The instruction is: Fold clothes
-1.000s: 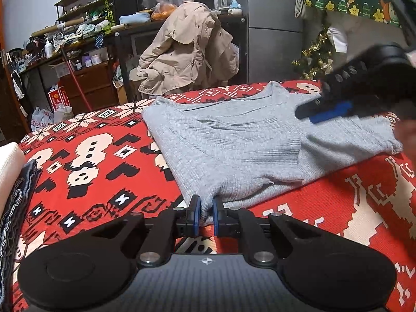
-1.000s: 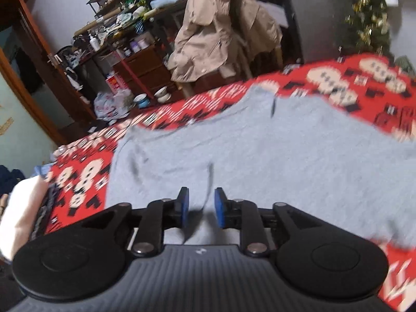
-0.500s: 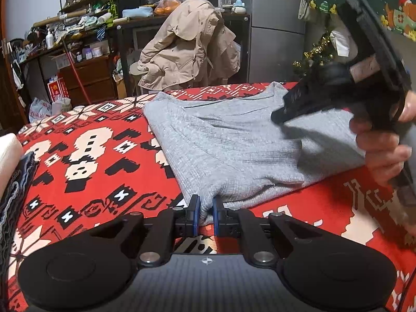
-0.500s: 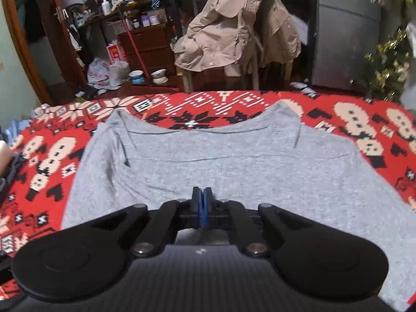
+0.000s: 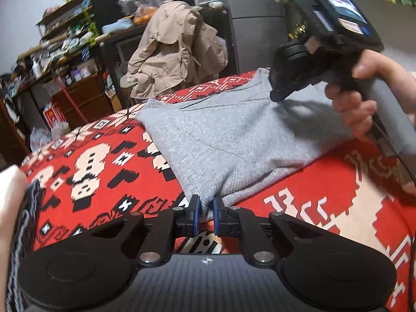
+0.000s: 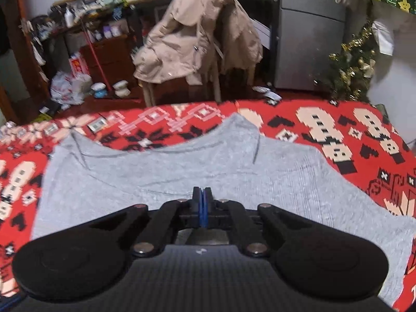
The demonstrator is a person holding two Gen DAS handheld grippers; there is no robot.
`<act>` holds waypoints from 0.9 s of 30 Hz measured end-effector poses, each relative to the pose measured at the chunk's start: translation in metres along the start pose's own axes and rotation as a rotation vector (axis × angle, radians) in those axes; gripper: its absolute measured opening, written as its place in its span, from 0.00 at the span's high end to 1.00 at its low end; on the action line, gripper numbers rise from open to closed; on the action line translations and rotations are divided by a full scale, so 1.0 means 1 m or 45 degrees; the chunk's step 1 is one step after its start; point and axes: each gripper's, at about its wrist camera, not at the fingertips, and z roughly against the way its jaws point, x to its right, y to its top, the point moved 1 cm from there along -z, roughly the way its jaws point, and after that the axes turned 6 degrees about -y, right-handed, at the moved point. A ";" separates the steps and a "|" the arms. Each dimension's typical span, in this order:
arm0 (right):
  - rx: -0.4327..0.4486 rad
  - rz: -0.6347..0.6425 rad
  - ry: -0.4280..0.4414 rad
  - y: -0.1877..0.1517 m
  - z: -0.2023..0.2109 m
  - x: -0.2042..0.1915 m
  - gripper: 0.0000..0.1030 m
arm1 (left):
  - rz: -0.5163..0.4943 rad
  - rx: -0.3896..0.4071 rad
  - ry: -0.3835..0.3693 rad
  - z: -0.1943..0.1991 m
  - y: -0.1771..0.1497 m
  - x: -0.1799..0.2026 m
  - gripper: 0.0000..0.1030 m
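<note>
A grey sweater (image 5: 228,140) is spread across the middle of the frame on a red patterned blanket (image 5: 98,161). Its near corner is pinched between the pads of the left gripper (image 5: 206,208) at lower centre. At upper right, the right gripper (image 5: 277,95) is pressed tip-down onto the far collar area, gripped by a hand (image 5: 364,96); its pads are seen fully together, with no cloth visible between them.

Cluttered shelves (image 5: 62,41) along left wall, beige coat (image 6: 200,33) draped over chair, grey fridge (image 6: 309,31), tinselled Christmas tree (image 6: 351,62), dim light.
</note>
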 end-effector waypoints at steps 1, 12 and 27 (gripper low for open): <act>0.003 0.000 -0.006 -0.001 -0.002 -0.001 0.99 | -0.007 -0.003 -0.002 0.000 0.000 0.000 0.89; 0.015 -0.084 0.121 -0.006 0.030 0.021 0.84 | 0.112 0.048 -0.044 0.017 -0.005 -0.012 0.63; -0.113 -0.053 0.417 -0.083 0.088 -0.002 0.79 | 0.205 0.026 -0.036 0.001 -0.006 -0.015 0.78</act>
